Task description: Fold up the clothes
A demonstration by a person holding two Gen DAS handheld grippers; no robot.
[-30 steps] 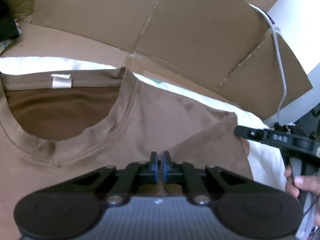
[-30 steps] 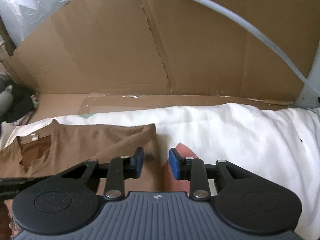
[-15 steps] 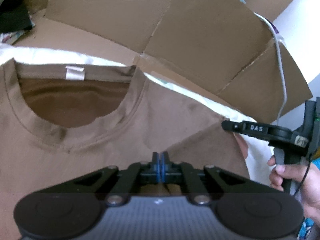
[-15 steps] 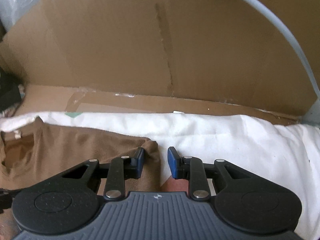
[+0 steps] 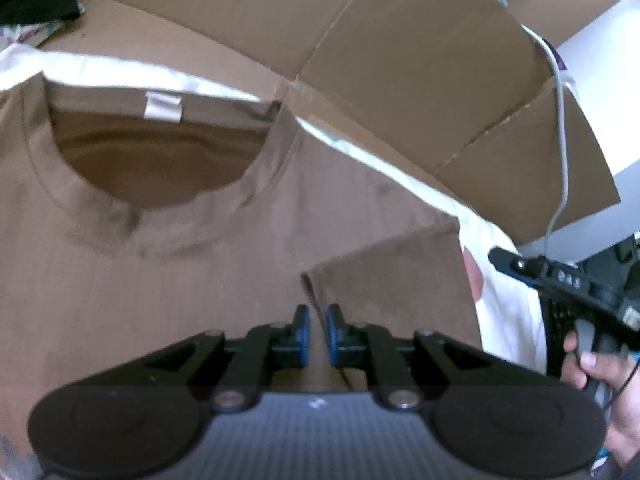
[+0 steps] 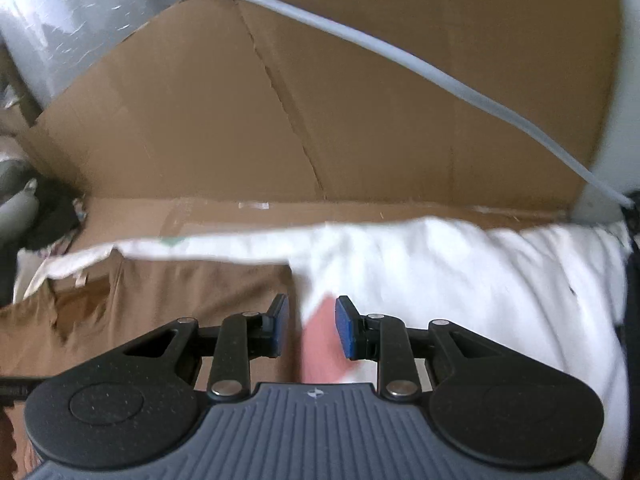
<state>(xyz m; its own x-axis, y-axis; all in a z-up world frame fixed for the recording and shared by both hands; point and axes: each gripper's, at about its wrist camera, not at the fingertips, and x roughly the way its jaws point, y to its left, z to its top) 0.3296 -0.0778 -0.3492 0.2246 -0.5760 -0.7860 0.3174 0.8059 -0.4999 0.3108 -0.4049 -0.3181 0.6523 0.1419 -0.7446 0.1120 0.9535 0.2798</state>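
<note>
A brown T-shirt (image 5: 200, 280) lies flat on a white sheet (image 5: 504, 312), neckline and white label (image 5: 162, 106) toward the far side. Its right sleeve (image 5: 392, 280) is folded in over the chest. My left gripper (image 5: 316, 332) hovers over the inner edge of that fold. Its jaws are opening to a narrow gap, with the fabric edge running between the pads but not pinched. My right gripper (image 6: 310, 328) stands open and holds nothing. It sits above the shirt's (image 6: 180, 292) right edge and a pink patch (image 6: 320, 344) on the sheet.
Tall cardboard walls (image 6: 280, 120) close off the far side, with a grey cable (image 6: 400, 56) running across them. A hand (image 5: 600, 368) holds the right gripper's handle at the right of the left wrist view. Dark clutter (image 6: 52, 216) lies at the far left.
My left jaws, shut on the sleeve fold before, have parted slightly. My right gripper has drawn off to the right, away from the sleeve's edge.
</note>
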